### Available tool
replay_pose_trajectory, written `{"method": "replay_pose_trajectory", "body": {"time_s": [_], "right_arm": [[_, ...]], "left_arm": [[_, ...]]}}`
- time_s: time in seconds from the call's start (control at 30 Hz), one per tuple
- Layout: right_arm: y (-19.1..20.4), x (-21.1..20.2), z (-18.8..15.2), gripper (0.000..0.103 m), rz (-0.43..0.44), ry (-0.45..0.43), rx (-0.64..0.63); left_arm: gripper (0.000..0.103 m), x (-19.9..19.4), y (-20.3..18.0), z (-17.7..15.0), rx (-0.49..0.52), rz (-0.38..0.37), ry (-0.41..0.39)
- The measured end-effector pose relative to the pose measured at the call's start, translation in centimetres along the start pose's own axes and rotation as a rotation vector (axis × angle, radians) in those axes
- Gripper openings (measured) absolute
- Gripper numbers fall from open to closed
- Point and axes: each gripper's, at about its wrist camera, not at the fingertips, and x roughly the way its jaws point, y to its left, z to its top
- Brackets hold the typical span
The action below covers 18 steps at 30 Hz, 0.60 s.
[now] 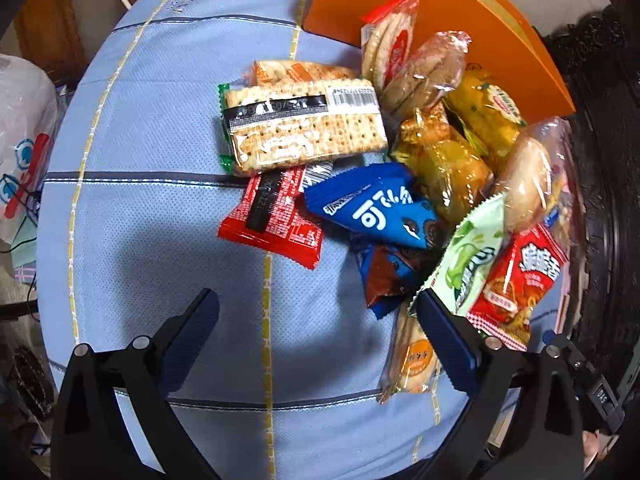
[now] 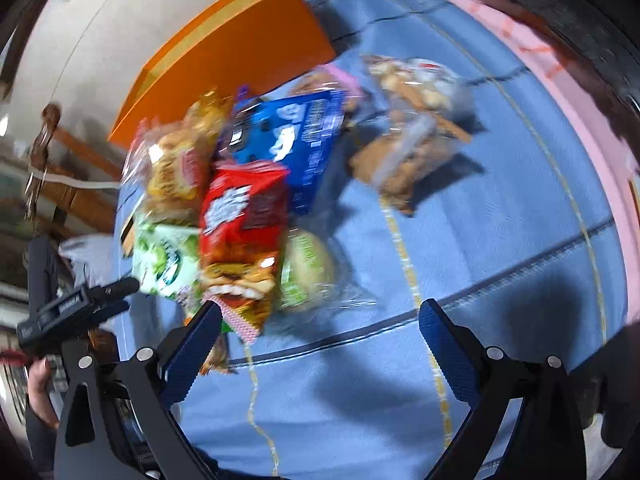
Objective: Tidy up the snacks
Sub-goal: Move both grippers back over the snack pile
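Note:
A heap of wrapped snacks lies on the blue cloth. In the left wrist view I see a cracker pack (image 1: 304, 128), a red pack (image 1: 276, 216), a blue cookie pack (image 1: 376, 204), a green pack (image 1: 472, 256), a red noodle snack (image 1: 520, 284), a bun (image 1: 524, 184) and yellow packs (image 1: 448, 160). My left gripper (image 1: 316, 312) is open and empty, its right finger beside the green pack. My right gripper (image 2: 320, 320) is open and empty; its left finger is at the red noodle snack (image 2: 240, 232). That view is blurred.
An orange box lid (image 1: 460, 24) lies behind the heap and also shows in the right wrist view (image 2: 224, 48). A clear bag of biscuits (image 2: 412, 128) lies apart on the cloth (image 1: 140, 160). A white plastic bag (image 1: 24, 136) sits off the table's left edge.

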Motion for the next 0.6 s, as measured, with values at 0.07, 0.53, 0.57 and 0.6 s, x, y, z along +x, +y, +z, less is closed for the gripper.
{"method": "replay_pose_trajectory", "body": {"time_s": [0.07, 0.53, 0.57, 0.6], "right_arm": [[1.4, 0.4, -0.1, 0.099, -0.012, 0.013, -0.055], [8.7, 5.7, 2.7, 0.099, -0.230, 0.022, -0.316], [9.0, 6.1, 2.9, 0.099, -0.235, 0.022, -0.330], [9.2, 6.5, 3.2, 0.099, -0.250, 0.022, -0.345]], "left_arm": [[0.097, 0.0, 0.4, -0.2, 0.004, -0.011, 0.007], [0.097, -1.5, 4.7, 0.2, -0.041, -0.011, -0.018], [0.097, -1.6, 4.9, 0.3, -0.038, -0.008, -0.017], [0.097, -1.7, 5.1, 0.3, -0.035, -0.004, -0.018]]}}
